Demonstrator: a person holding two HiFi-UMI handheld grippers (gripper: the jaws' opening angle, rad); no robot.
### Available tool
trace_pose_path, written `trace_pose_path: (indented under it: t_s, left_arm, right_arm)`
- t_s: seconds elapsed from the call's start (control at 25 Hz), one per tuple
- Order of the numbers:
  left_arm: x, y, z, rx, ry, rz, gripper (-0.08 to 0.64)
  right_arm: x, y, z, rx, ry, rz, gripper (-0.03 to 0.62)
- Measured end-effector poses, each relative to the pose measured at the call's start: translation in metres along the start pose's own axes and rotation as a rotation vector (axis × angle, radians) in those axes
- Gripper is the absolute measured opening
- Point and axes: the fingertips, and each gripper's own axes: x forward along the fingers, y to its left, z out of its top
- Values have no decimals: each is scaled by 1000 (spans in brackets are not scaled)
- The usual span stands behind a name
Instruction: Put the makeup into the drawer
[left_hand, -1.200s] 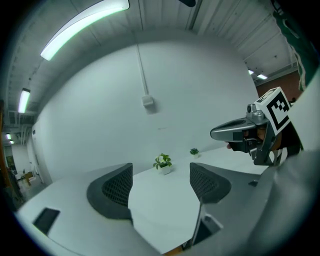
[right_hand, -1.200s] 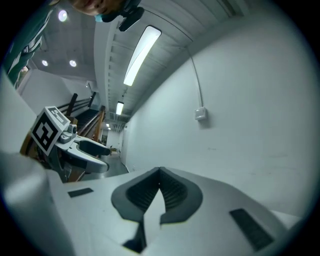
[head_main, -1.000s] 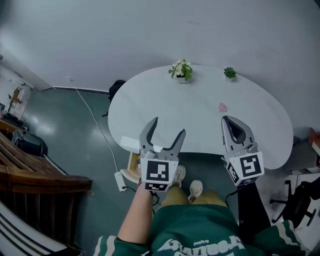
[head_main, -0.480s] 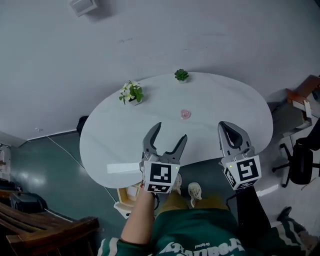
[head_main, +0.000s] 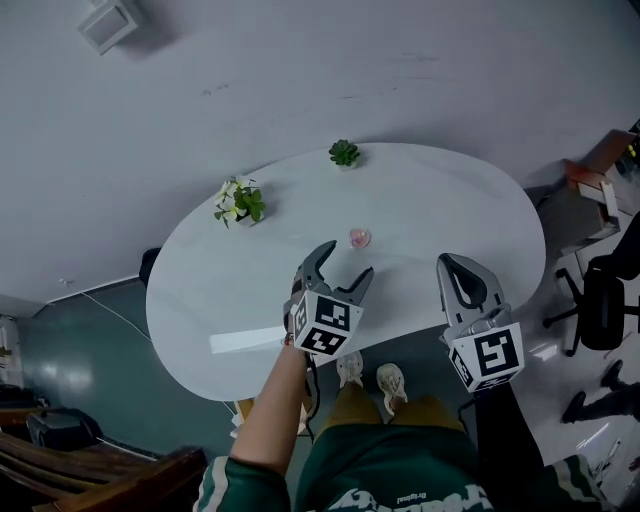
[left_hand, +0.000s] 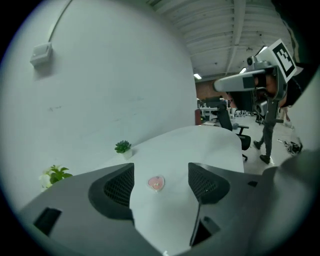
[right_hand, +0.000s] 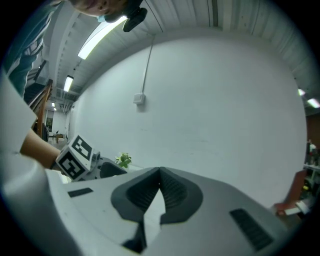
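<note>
Since a second ago the left tool (head_main: 350, 256) has swung out over the desk (head_main: 470, 200) and dipped toward the makeup (head_main: 359, 237). Its jaws, just narrowing a touch, stand wide with nothing between them. That pink compact lies mid-desk, just beyond the tips and centred in the left gripper view. I'd keep going low, straddle it evenly, then close. The forearm reaches forward with the tool angled down. Over on the right, the right tool (head_main: 450, 265) hangs by the desk's near edge, jaws together and empty.
</note>
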Motion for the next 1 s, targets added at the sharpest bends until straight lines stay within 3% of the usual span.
trace_pose_path:
  t_s: [0.32,0.72,0.8,1.0]
  left_arm:
    - [80,13,-57,43,156,-199,339]
    - [121,13,-77,129,256,-405,336]
    - [121,6,-77,133,271,-459,246]
    - [119,3,-79,114,280,-443,230]
  right_arm:
    - [11,-6,-24,-15,66,-24,5]
    - [17,-20,-15,-22,62,-66,5]
    - [18,-20,-16,-22,62,-67,5]
    - [23,-17,-20,-13,67,-62,5]
